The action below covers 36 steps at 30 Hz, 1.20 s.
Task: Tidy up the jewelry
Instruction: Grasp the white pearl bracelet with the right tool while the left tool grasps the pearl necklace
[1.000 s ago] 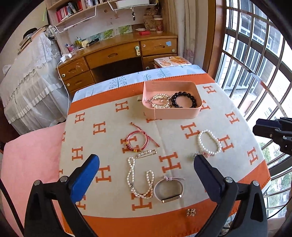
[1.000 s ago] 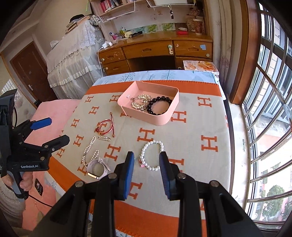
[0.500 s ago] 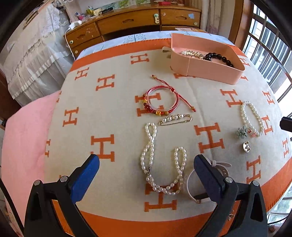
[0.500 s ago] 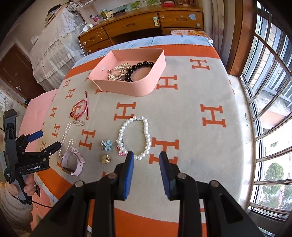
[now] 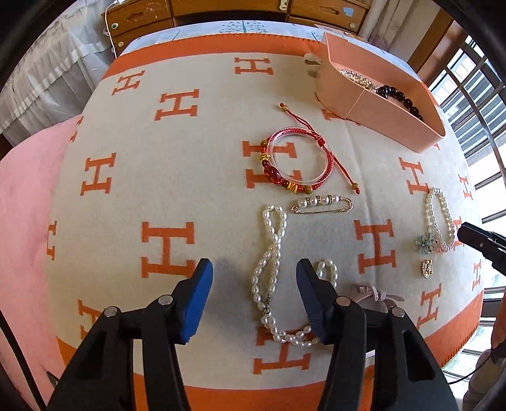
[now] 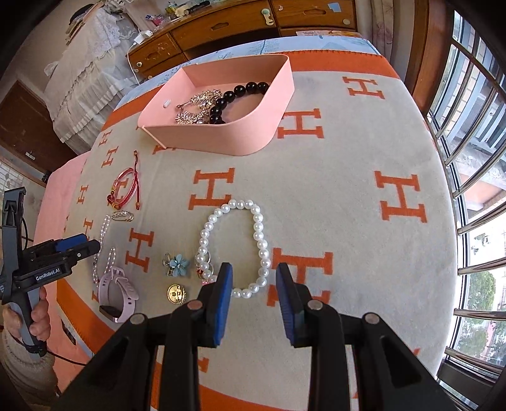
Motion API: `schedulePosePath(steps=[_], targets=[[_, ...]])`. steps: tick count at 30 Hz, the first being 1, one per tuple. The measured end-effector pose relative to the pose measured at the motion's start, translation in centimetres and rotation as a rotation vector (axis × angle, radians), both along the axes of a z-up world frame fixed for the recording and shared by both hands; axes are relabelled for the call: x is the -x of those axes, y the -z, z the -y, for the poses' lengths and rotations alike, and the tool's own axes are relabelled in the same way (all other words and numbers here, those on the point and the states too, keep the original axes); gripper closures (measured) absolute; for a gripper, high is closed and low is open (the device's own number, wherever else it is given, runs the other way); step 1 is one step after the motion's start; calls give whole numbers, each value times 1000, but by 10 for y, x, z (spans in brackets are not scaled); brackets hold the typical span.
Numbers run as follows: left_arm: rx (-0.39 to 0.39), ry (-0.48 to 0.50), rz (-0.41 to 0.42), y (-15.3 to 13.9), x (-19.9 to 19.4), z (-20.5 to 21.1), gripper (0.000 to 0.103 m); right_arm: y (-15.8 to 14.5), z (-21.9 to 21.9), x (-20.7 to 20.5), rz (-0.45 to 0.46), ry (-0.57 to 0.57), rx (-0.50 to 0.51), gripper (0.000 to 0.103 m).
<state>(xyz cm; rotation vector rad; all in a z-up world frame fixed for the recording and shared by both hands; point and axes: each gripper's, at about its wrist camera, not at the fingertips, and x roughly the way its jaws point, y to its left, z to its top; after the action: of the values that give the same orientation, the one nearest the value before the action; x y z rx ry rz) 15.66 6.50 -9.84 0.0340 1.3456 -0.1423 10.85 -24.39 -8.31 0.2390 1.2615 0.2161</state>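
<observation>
My left gripper [image 5: 254, 272] is open, low over the long pearl necklace [image 5: 271, 253], its fingers on either side of the strand. My right gripper [image 6: 253, 278] is open, its fingers straddling the near side of the round pearl bracelet [image 6: 234, 246]. The pink tray [image 6: 221, 136] at the back holds a black bead bracelet [image 6: 240, 93] and a rhinestone piece [image 6: 197, 106]. A red cord bracelet [image 5: 295, 161], a pearl safety-pin brooch [image 5: 322, 204], a blue flower charm [image 6: 178, 264], a gold charm [image 6: 177, 294] and a pink watch [image 6: 115, 294] lie on the blanket.
An orange and cream blanket [image 6: 363, 151] with H marks covers the table. A wooden dresser [image 6: 240, 22] stands behind it. Barred windows [image 6: 474, 158] are on the right. A pink cloth [image 5: 25, 196] lies at the left. The table's near edge is just below both grippers.
Both grippers have come down and forward toward the blanket. The left jaws have narrowed around the pearl necklace. The right gripper has closed in on the pearl bracelet.
</observation>
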Motion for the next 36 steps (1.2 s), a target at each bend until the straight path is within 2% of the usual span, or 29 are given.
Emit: schedulePosePath(steps=[6,11,15,17,18,19,24,31,34,36], targets=[[-23,-11,-71,-1,4,2,50,1,1,0,-8,-8,1,74],[-17,-29,-163,11,16,5,62,7,0,-2,-19,-16,-4,74],[-54,-28,-159,14,21,15,64,11,1,-5,-29,-15,-17,74],[-65,-24,-161,13,20,23,73,13,1,-7,-35,-14,-18,74],[-67,-17,-165,12,20,28,87,14,1,-7,-38,-15,-22,74],[-71,-13,-171,12,20,33,95,14,1,-8,-36,-15,-26,74],[-99,-17,-168,10,21,51,97,15,6,-10,-45,-13,-49,74],[-27,-82,-137,-2,18,33,100,14,7,-16,-49,-21,-39,74],[-9,-84,-98,-20,16,30,100,13,-2,-20,-37,-50,6,75],[4,-84,-68,-33,15,31,100,12,-10,-21,-20,-75,68,80]])
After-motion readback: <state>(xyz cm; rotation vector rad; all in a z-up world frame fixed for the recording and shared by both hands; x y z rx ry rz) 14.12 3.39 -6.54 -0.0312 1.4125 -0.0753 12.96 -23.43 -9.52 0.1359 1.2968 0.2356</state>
